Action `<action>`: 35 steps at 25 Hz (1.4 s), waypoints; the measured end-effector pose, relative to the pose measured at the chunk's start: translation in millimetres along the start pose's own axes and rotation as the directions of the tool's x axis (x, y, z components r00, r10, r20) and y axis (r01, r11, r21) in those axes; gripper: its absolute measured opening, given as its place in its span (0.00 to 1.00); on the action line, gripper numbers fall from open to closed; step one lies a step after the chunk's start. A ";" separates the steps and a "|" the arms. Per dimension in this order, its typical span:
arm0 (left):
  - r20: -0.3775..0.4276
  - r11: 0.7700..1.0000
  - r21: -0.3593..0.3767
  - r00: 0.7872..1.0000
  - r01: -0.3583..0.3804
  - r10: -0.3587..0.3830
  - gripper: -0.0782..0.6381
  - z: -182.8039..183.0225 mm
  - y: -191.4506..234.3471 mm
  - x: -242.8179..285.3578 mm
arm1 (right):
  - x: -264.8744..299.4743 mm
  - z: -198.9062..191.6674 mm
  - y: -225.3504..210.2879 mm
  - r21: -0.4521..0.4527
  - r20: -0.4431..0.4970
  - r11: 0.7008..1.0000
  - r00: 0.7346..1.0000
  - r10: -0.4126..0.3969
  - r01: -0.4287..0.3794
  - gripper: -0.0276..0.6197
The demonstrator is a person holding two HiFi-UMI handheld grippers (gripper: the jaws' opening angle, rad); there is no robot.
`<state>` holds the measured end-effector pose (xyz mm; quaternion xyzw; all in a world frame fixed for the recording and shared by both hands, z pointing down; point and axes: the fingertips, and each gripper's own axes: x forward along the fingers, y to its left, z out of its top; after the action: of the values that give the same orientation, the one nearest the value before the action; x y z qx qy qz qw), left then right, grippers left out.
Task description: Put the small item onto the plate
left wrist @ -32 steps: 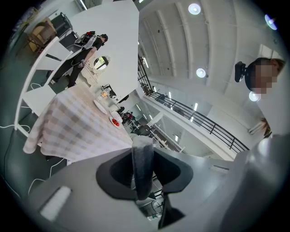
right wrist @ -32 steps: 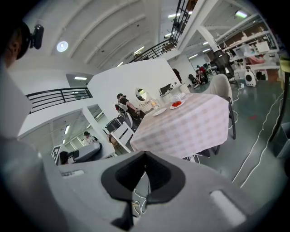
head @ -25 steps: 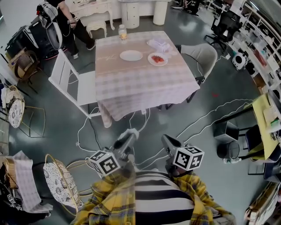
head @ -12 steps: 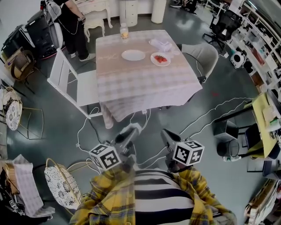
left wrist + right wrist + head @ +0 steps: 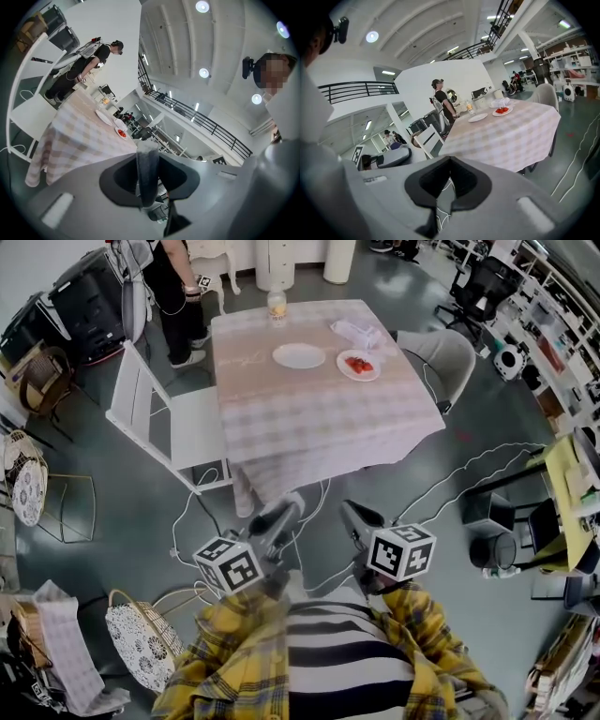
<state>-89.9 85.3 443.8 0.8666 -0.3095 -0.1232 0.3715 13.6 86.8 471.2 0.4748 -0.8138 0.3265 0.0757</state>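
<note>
A table with a checked cloth stands some way ahead. On it lie an empty white plate and, to its right, a plate of small red pieces. Both plates also show far off in the left gripper view, the empty plate and the red pieces, and in the right gripper view, the empty plate and the red pieces. My left gripper and right gripper hang in front of my body over the floor, well short of the table. The left gripper shows its fingers together, holding nothing. The right gripper's jaws are unclear.
A bottle and a clear bag sit at the table's far side. A white chair stands on the left, a grey chair on the right. White cables trail over the floor. A person in dark clothes stands beyond the table.
The table has drawn nearer and lower in the head view as I moved toward it with both grippers. The person in dark clothes has stepped closer to the table's far corner.
</note>
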 end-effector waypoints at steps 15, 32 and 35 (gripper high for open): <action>-0.012 0.999 0.001 0.999 -0.040 0.040 0.24 24.5 44.1 32.5 | 60.7 45.3 5.7 -0.039 -0.008 0.998 0.999 0.052 -0.053 0.05; 0.041 0.990 0.053 0.991 -0.131 0.129 0.24 81.0 78.5 127.0 | 129.4 125.3 -41.6 -0.076 -0.034 0.977 0.979 0.199 -0.201 0.05; 0.041 0.989 0.062 0.990 -0.137 0.135 0.24 83.5 77.9 142.6 | 133.6 135.1 -52.7 -0.077 -0.038 0.975 0.977 0.208 -0.210 0.05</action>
<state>-50.6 -93.1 444.3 0.8526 -0.3785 -0.1034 0.3452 10.3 -109.0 448.6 0.3782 -0.8705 0.3066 0.0723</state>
